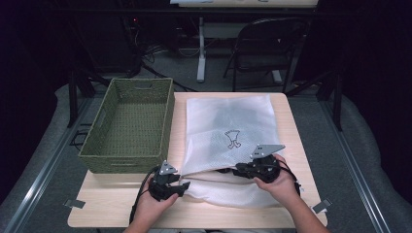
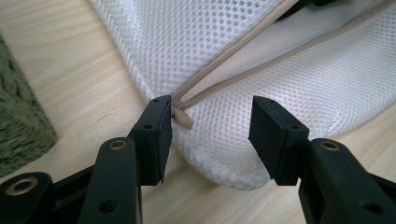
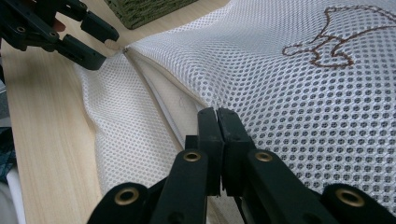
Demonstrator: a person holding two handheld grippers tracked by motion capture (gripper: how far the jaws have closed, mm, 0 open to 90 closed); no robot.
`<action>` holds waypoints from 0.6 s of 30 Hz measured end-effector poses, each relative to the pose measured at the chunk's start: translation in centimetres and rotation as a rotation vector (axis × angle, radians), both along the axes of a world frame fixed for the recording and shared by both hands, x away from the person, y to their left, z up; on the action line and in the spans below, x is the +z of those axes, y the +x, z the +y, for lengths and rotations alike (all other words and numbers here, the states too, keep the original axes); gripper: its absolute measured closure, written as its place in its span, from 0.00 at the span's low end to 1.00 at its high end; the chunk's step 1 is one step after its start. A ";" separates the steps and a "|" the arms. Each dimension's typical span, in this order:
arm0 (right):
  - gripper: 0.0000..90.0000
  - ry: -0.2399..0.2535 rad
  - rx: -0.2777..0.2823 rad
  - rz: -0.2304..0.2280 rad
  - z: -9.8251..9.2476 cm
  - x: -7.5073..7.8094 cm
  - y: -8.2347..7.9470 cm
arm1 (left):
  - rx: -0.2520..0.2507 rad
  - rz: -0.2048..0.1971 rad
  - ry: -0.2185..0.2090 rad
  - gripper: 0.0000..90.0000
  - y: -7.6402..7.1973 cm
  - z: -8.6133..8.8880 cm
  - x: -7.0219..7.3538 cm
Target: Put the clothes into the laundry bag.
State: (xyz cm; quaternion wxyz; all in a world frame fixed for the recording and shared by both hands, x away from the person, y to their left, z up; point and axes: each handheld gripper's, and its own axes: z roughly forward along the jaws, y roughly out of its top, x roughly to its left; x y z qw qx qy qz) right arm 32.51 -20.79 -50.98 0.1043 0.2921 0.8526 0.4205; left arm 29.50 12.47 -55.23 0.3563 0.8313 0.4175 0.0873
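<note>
Your mesh bag [image 1: 228, 124] lies flat on the table [image 1: 296, 145], its open zipper edge toward you. The basket [image 1: 130, 124] sits just left of it, touching the bag's side. Your left gripper [image 1: 183, 185] is at the bag's near-left corner, your right gripper [image 1: 238, 171] on the upper zipper edge, right of it

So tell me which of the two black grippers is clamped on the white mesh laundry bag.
The right gripper: its jaws are pressed together on the upper zip edge of the white mesh laundry bag. The left gripper stands open around the bag's corner.
</note>
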 end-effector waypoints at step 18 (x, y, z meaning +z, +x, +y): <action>0.99 -0.005 -0.006 0.017 -0.1 -0.5 0.1 | -0.008 0.002 0.030 0.54 -0.1 -0.5 -0.3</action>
